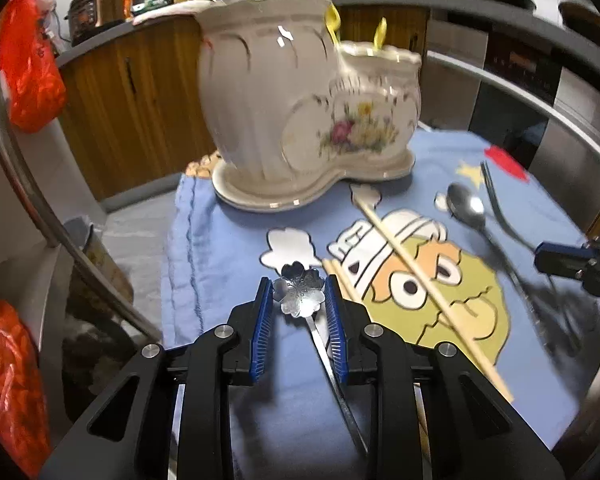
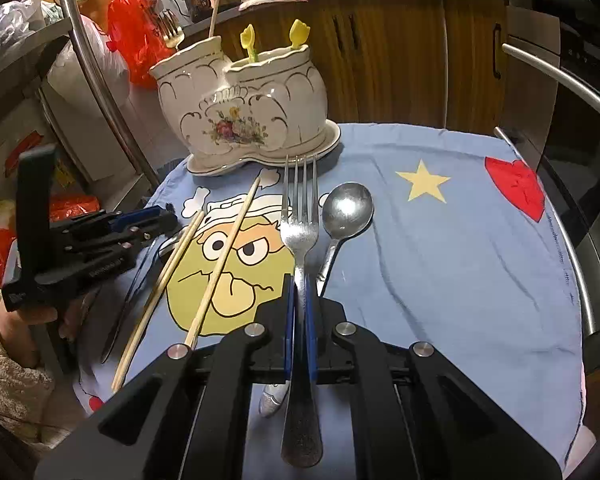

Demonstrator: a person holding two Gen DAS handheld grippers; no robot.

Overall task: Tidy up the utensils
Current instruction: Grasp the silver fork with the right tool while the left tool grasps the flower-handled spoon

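Observation:
A white floral ceramic utensil holder (image 1: 296, 108) with two pots stands at the far side of the blue cartoon cloth (image 1: 228, 240); it also shows in the right wrist view (image 2: 244, 108). My left gripper (image 1: 298, 300) is open, its blue pads either side of a small flower-shaped silver spoon (image 1: 302, 292) lying on the cloth. My right gripper (image 2: 299, 320) is shut on a silver fork (image 2: 300, 216), tines pointing at the holder. A large silver spoon (image 2: 346, 210) lies right of the fork. Two wooden chopsticks (image 2: 220, 264) lie left of it.
Yellow tulip-topped picks (image 2: 300, 32), a chopstick and a gold fork (image 2: 174, 34) stand in the holder. A metal rail (image 2: 568, 208) rims the round table. Wooden cabinets (image 2: 400, 52) stand behind. Red plastic bags (image 1: 28, 64) hang at the left.

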